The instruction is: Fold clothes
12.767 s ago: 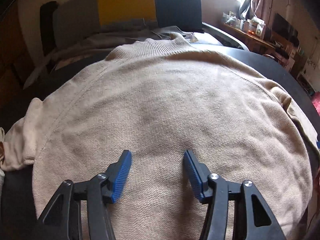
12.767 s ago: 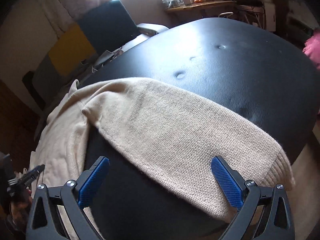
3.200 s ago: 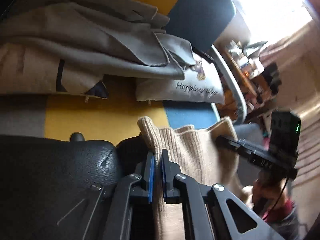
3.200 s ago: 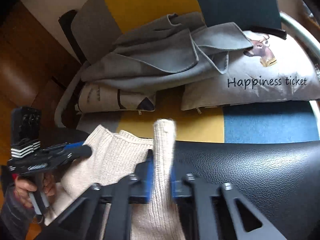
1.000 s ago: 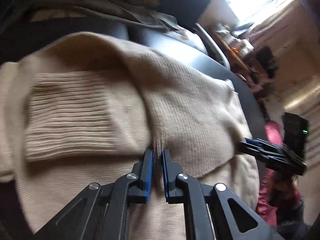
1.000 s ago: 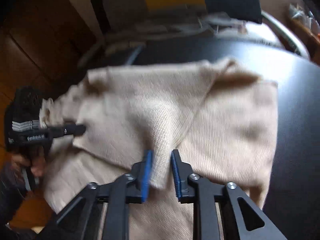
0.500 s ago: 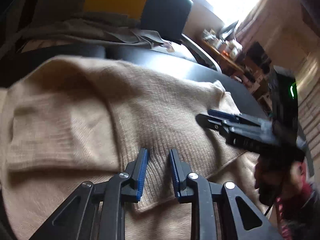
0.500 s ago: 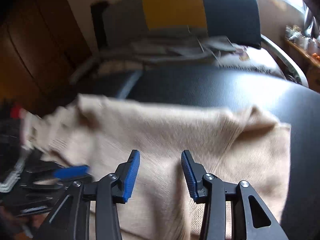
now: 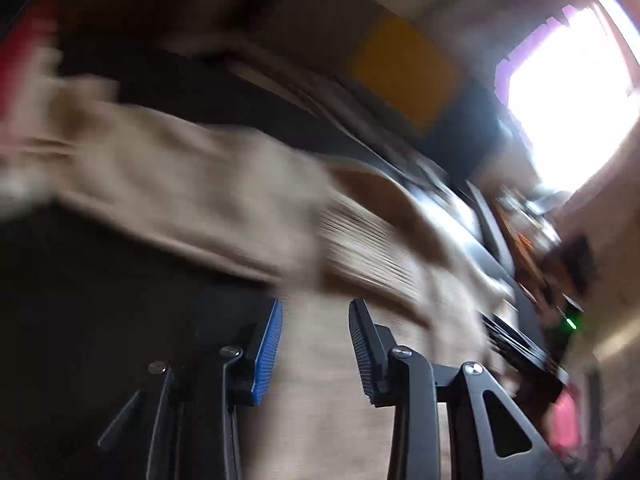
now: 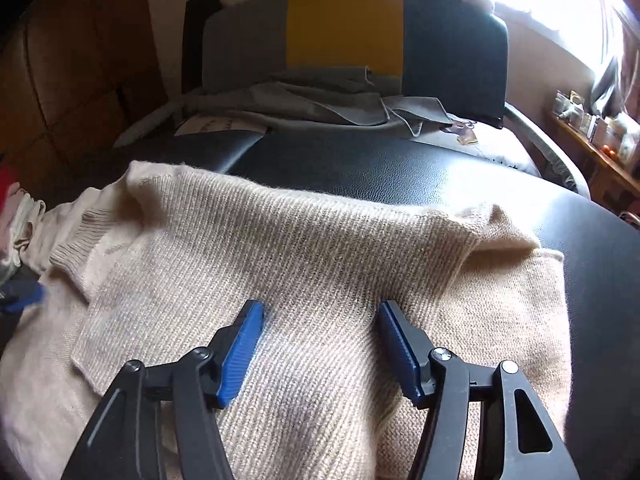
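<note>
Both my left gripper [image 9: 315, 320] and right gripper [image 10: 320, 324] gape wide, empty, above the half-folded sweater [image 10: 304, 248]. I judge another fold due: pinch its 3 o'clock edge.

A grey, yellow and dark blue sofa back [image 10: 344, 28] rises behind the black leather surface [image 10: 400, 168], with grey garments [image 10: 320, 104] heaped at its foot, brown wooden panelling [image 10: 72, 64] to its left and a cluttered wooden shelf [image 10: 596, 144] to its right.
</note>
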Action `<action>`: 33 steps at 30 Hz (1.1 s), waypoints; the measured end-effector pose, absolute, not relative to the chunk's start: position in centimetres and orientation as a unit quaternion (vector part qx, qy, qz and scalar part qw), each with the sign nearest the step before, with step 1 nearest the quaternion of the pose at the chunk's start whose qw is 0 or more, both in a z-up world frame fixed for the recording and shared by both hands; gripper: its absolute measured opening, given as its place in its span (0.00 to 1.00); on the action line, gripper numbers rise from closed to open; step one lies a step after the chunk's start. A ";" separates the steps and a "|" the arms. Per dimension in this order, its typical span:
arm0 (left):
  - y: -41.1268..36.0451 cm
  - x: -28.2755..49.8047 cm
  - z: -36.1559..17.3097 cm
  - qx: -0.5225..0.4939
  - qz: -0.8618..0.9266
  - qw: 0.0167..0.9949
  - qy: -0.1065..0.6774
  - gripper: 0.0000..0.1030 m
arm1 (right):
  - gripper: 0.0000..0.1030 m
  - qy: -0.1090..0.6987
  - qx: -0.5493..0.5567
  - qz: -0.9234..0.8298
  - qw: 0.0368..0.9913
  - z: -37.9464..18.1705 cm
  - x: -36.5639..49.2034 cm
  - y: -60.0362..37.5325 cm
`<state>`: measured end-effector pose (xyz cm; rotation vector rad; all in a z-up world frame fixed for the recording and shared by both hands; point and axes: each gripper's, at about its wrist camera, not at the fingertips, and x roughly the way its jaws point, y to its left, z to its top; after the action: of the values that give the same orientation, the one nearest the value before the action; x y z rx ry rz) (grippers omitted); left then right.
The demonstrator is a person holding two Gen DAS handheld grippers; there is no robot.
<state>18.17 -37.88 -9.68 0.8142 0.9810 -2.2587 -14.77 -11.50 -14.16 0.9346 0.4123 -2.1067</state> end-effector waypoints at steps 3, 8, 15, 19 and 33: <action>-39.4 20.4 -7.7 0.346 -0.832 0.356 0.249 0.40 | 0.64 0.166 0.365 -0.832 0.384 -14.3 -14.7 -11.5; -40.3 18.8 -6.2 0.424 -0.797 0.430 0.020 0.47 | 0.70 0.168 0.364 -0.836 0.374 -14.4 -15.0 -11.5; -47.4 12.0 -10.8 0.511 -0.703 0.495 -0.004 0.52 | 0.74 0.161 0.368 -0.837 0.372 -14.8 -15.5 -11.1; -50.8 10.4 -12.7 0.526 -0.677 0.514 0.027 0.52 | 0.75 0.154 0.370 -0.835 0.376 -15.2 -15.6 -10.8; -49.5 13.0 -5.4 0.320 -0.829 0.328 0.320 0.04 | 0.77 0.153 0.371 -0.834 0.379 -15.3 -15.6 -10.4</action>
<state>13.01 -49.45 -5.40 0.8389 0.8391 -2.1706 -15.60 -10.40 -15.28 0.9470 0.3921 -2.1313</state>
